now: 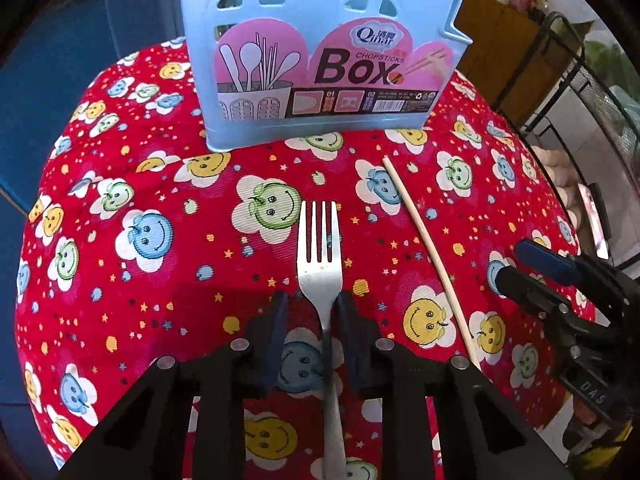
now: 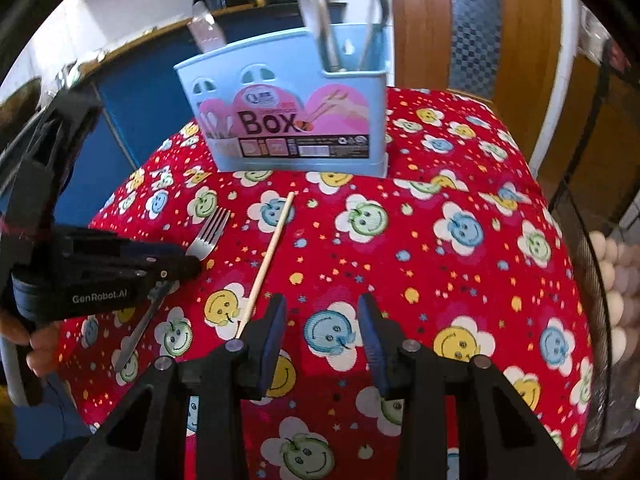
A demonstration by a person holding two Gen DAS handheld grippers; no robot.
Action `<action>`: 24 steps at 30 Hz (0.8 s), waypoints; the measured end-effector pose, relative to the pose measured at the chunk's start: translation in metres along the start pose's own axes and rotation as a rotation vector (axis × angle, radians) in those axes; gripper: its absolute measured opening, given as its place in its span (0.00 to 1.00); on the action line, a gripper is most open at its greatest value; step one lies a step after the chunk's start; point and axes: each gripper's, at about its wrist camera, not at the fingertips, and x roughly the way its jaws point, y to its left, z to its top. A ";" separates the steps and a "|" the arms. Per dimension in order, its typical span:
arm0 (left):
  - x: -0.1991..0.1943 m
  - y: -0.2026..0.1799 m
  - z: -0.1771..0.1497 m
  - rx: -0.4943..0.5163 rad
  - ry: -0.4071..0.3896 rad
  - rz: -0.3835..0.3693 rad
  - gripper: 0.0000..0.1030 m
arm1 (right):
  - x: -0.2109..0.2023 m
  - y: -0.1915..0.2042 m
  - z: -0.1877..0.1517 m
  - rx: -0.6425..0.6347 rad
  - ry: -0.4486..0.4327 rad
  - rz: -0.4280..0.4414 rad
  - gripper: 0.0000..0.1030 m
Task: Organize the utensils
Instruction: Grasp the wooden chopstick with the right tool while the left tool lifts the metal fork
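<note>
The left gripper point(image 1: 312, 304) was low over the red smiley tablecloth point(image 1: 120, 280), its jaws apart on either side of the neck of the metal fork point(image 1: 320, 256), which lay flat with its tines toward the blue chopsticks box point(image 1: 316, 52). Whether the pads touched the fork could not be told. A wooden chopstick point(image 1: 428, 256) lay just beside the fork. The right gripper point(image 2: 322, 336) was spread apart and held nothing. Some utensils point(image 2: 320, 28) already stood in the box.

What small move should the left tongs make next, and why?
Probably close the left tongs on the fork: its neck lies between the open jaws, still flat on the cloth, and the box waits ahead.
</note>
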 end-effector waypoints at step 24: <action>-0.028 0.063 -0.026 -0.220 -0.153 -0.216 0.01 | 0.046 0.019 0.038 0.019 0.150 0.129 0.39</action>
